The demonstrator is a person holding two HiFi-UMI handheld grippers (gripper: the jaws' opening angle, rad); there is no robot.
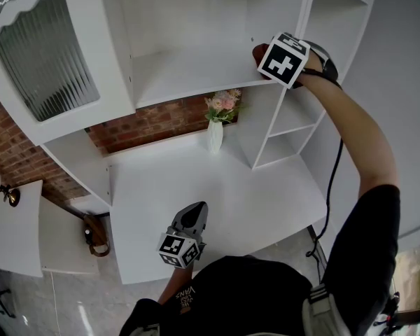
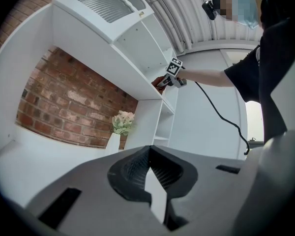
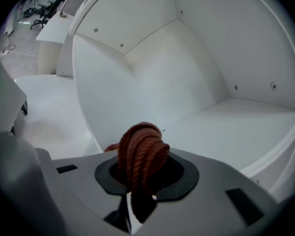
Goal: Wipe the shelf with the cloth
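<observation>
No words or numbers can be read for sure. The black shirt (image 1: 227,285) has small white letters on it, but they are too small to make out. The cube (image 1: 285,59) on the right gripper (image 1: 259,54) and the cube (image 1: 178,249) on the left gripper (image 1: 196,212) show black and white square patterns, not letters.

A white vase (image 1: 215,137) of pink flowers (image 1: 223,104) stands against the brick wall (image 1: 152,124).

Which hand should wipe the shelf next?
The right. The right gripper holds the cloth and is up at the shelf; the left gripper is shut, empty, low over the desk.
</observation>
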